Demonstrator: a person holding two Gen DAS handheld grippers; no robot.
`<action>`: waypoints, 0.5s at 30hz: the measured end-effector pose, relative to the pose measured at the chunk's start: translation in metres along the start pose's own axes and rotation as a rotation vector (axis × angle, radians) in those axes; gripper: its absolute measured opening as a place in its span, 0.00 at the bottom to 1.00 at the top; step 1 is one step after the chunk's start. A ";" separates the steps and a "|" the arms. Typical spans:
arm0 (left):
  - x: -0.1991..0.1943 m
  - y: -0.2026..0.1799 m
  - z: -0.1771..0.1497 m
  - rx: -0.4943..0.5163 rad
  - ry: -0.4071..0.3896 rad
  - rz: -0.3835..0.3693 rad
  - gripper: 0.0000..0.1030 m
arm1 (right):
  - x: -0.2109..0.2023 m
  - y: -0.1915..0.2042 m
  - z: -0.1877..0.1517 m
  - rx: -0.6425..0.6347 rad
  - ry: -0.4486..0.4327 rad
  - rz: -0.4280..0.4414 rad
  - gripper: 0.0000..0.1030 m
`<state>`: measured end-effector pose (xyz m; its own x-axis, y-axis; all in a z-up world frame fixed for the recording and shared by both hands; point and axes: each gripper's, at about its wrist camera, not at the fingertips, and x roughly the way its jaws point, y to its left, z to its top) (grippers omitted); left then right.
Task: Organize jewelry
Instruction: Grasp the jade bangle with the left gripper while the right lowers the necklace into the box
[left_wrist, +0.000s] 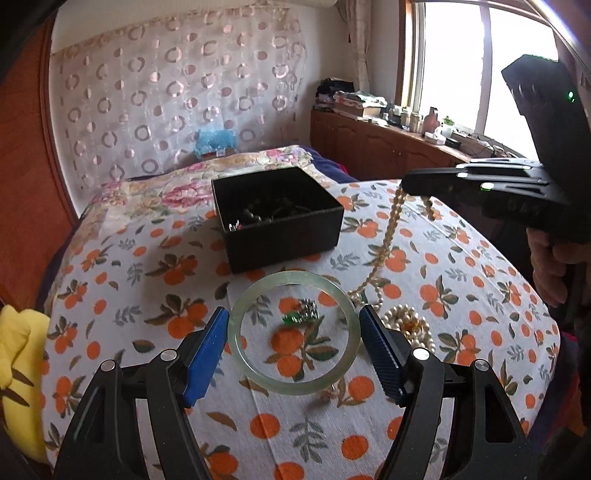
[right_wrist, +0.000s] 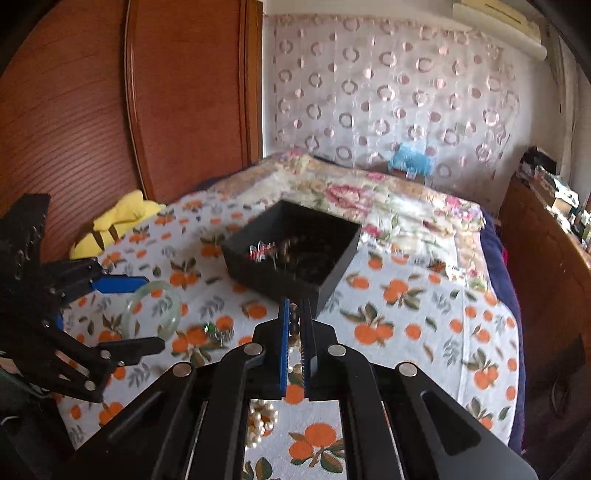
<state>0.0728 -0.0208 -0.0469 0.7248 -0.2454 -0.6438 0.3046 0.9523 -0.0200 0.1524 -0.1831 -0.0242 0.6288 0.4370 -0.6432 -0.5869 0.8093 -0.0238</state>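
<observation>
My left gripper (left_wrist: 292, 310) is shut on a pale green jade bangle (left_wrist: 243, 354), its blue pads (left_wrist: 207, 354) pressing the ring from both sides just above the cloth. A small green-stone piece (left_wrist: 295, 316) lies under the ring. My right gripper (left_wrist: 406, 182) is shut on a cream pearl necklace (left_wrist: 391, 229), which hangs down to a pearl heap (left_wrist: 406, 321) on the cloth. In the right wrist view the right gripper (right_wrist: 294, 306) pinches beads (right_wrist: 294, 319) of the pearl necklace, with the left gripper (right_wrist: 151, 314) and bangle (right_wrist: 178, 308) at left. A black box (left_wrist: 284, 240) holding jewelry stands behind.
An orange-print cloth (left_wrist: 461, 295) covers the bed. A yellow plush (right_wrist: 114, 221) lies by the wooden headboard (right_wrist: 184, 92). A wooden cabinet (left_wrist: 388, 144) with bottles stands under the window. A person's hand (left_wrist: 550, 266) grips the right tool's handle. The black box (right_wrist: 273, 284) sits mid-bed.
</observation>
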 end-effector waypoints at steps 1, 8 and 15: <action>0.000 0.001 0.002 0.001 -0.004 0.001 0.67 | -0.003 -0.001 0.005 -0.001 -0.012 -0.003 0.06; -0.004 0.005 0.019 0.005 -0.036 0.013 0.67 | -0.020 -0.002 0.031 -0.008 -0.072 -0.008 0.06; -0.002 0.013 0.034 0.003 -0.049 0.032 0.67 | -0.030 -0.005 0.060 -0.014 -0.115 -0.014 0.06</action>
<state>0.0968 -0.0140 -0.0196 0.7637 -0.2239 -0.6055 0.2827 0.9592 0.0019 0.1671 -0.1762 0.0409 0.6912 0.4684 -0.5503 -0.5840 0.8106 -0.0436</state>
